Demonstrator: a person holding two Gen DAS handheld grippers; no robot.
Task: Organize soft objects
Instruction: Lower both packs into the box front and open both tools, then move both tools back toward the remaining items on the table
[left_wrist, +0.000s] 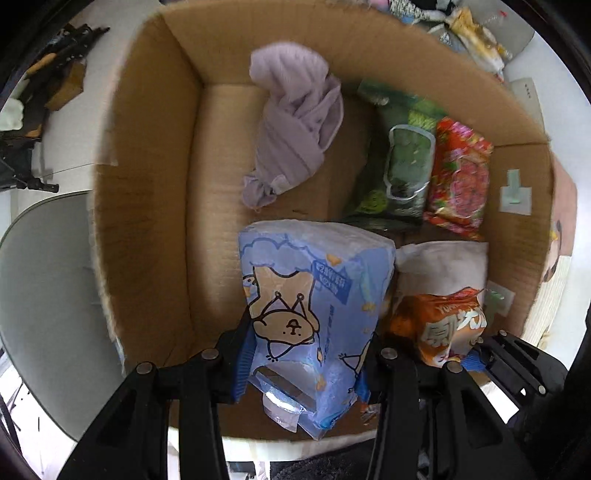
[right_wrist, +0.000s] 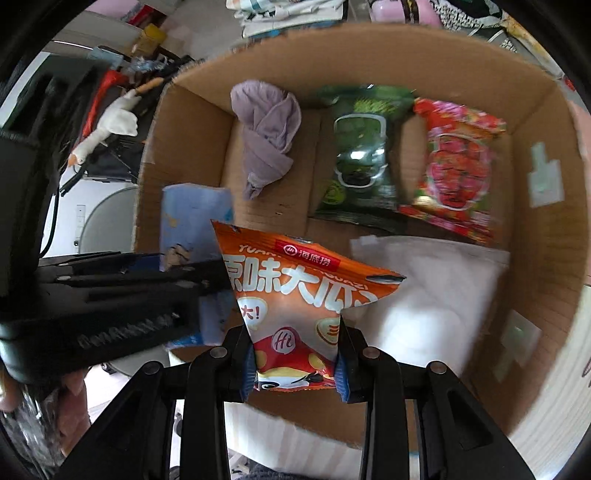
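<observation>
Both packs hang over the open brown cardboard box (left_wrist: 147, 206), about to be set down. On the left, the left tool (left_wrist: 306, 354) is clamped on a blue cartoon-printed soft tissue pack (left_wrist: 314, 295); it wants the bare floor below the crumpled lilac cloth (left_wrist: 295, 125). On the right, the right tool (right_wrist: 295, 365) pinches an orange seed packet (right_wrist: 295, 295) above a white soft pouch (right_wrist: 436, 295). Only the right view shows the white goose plush (right_wrist: 107, 129) lying outside the box.

Blue tissue pack (left_wrist: 314, 314) and orange snack bag (right_wrist: 295, 306) upright over cardboard box (left_wrist: 147, 221).
</observation>
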